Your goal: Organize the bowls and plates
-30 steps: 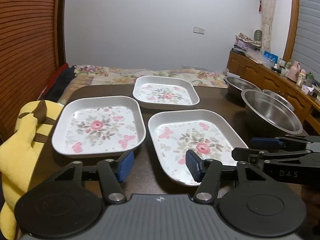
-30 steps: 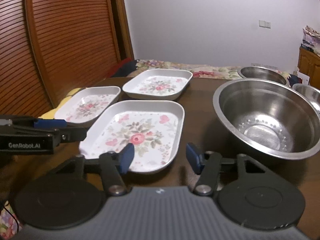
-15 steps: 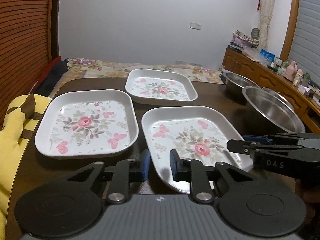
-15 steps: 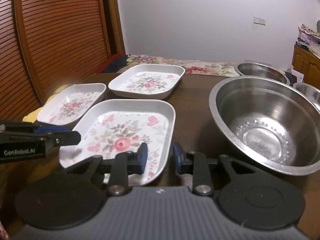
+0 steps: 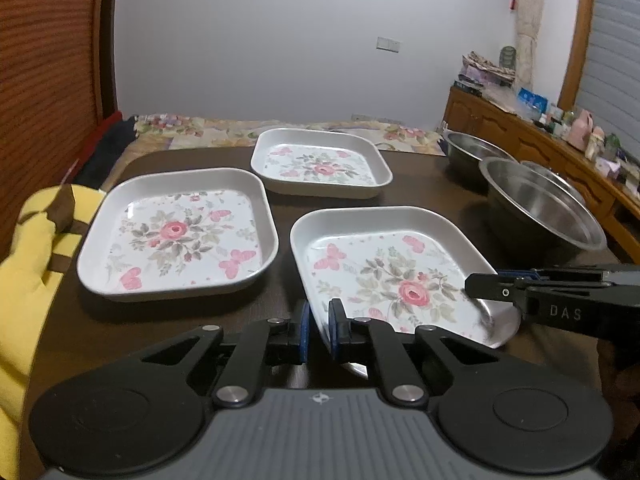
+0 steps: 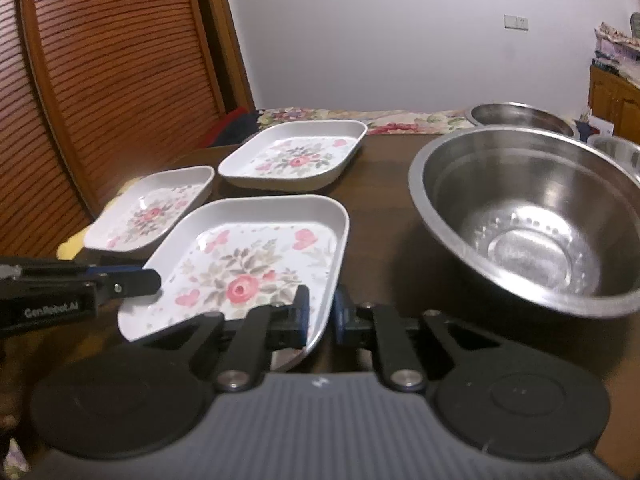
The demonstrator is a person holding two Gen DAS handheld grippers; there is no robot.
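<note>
You had both grippers on the near plate [image 5: 396,280]: your left gripper [image 5: 318,330] clamped its near-left rim, blue pads pinched tight on the wall, and your right gripper [image 6: 322,316] clamped the near-right rim the same way. That plate sat at the table's [image 5: 432,184] near edge, its front looking tipped up. A second plate [image 5: 180,234] lay just beside it toward the left edge, a third plate [image 5: 320,164] farther back. The big steel bowl [image 6: 532,216] stood by the right edge, two more bowls [image 6: 520,116] behind it.
</note>
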